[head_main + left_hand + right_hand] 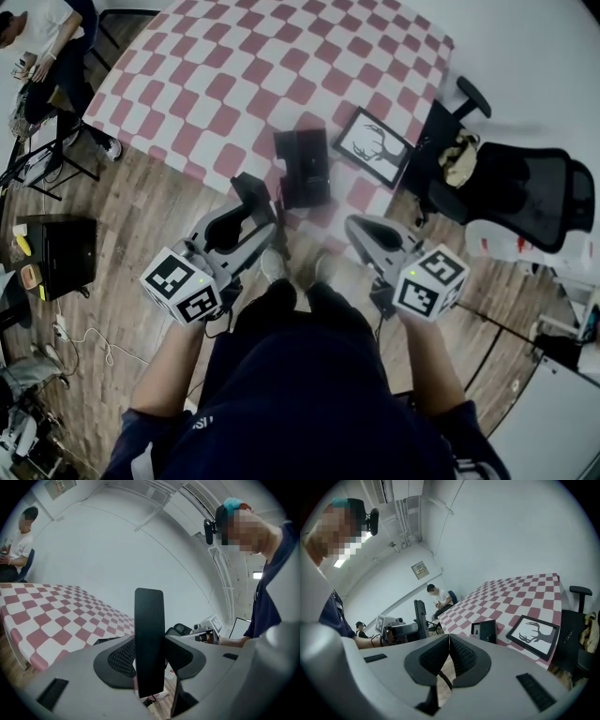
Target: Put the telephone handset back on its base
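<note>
On the left gripper [150,665], the fingers [121,660] pinch the black telephone handset [149,634] from both sides. It stands upright with its long end at 12 o'clock, likely held so for carrying to its cradle. The right gripper [449,641] has its fingers [436,656] pressed together on nothing, seemingly idle. In the head view the base [302,169] sits on the checkered desk [216,75], at about 1 o'clock from the handset and apart from it. A framed deer picture [372,142] lies at the base's 3 o'clock.
</note>
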Demonstrator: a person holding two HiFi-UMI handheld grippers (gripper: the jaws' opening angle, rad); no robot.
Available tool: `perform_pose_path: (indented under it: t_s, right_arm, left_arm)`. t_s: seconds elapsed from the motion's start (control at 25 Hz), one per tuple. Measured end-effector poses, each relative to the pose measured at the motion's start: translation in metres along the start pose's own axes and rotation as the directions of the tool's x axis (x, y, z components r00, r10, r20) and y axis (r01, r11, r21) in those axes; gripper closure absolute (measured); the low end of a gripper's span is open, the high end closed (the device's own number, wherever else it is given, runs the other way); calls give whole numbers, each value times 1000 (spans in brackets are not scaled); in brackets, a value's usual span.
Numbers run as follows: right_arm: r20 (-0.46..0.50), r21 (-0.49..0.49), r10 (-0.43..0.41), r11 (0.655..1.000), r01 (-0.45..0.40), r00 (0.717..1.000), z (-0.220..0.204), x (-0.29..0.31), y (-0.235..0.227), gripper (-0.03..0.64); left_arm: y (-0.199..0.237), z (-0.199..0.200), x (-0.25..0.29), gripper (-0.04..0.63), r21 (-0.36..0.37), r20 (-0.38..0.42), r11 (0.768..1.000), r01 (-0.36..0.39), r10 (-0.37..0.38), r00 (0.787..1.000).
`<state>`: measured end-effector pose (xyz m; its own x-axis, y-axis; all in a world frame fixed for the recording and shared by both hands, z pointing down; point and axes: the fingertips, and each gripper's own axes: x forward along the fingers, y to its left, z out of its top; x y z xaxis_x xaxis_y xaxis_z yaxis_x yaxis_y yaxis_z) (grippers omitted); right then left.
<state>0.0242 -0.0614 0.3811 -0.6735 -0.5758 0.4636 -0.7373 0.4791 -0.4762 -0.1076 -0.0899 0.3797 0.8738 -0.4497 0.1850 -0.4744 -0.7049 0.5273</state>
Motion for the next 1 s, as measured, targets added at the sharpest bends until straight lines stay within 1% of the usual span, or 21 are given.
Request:
perform_pose_path:
  t_s: [0.24,0.52,0.72,0.88,1.0]
  right_arm:
    - [-9,5,14,1000,-14,1000,0,2,-12,600]
    - [-36,33,56,998,-55,998,-1,7,-40,600]
    - [-60,58,83,995,-80,995,-5,10,-67,600]
    - [-85,75,104,992,-98,991,-8,14,-84,600]
    - [-89,81,103,992,-96,991,-7,17,-97,600]
  left_arm:
    - [11,-7,14,379,-25,-29,999,-22,21,999]
    - [33,-21,39,379,-89,-69,992,-91,86,994]
    - [54,-36,66,379,-118,-118,982,-147,134,984]
    - [71,-49,82,379,-128,-176,973,-192,168,970]
    - [84,-58,94,379,-143,-202,965,-219,188,961]
